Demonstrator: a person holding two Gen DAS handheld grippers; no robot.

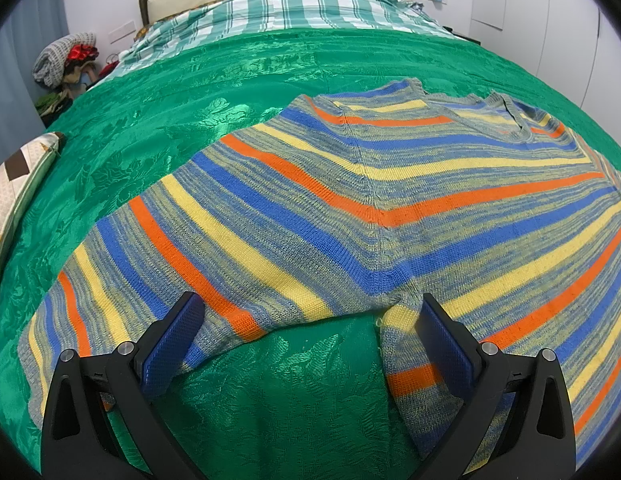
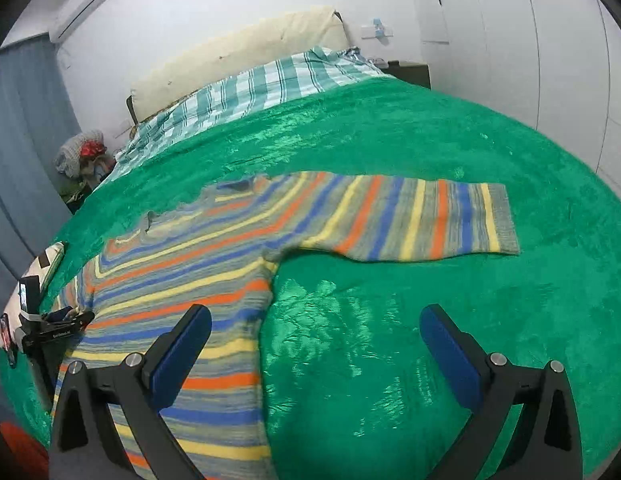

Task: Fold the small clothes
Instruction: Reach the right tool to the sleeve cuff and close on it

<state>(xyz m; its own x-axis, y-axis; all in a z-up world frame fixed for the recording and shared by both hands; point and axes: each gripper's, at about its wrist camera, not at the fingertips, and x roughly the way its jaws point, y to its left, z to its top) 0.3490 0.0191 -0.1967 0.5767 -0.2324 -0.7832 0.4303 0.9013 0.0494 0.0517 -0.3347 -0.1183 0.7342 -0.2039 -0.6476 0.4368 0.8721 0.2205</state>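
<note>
**Taking the sleeves for the first fold**

The striped sweater is lying spread flat on the green bedspread, sleeves out. The left gripper is hovering wide open, empty, at the sweater's left armpit; the right gripper is hanging equally wide beside its right side seam. Judging by this, each should be pinching one layer near a cuff, folding inward.

Ahead of your black, blue-padded left tongs lies a sweater striped orange, blue, yellow and grey, on a glossy green floral bedspread.
</note>
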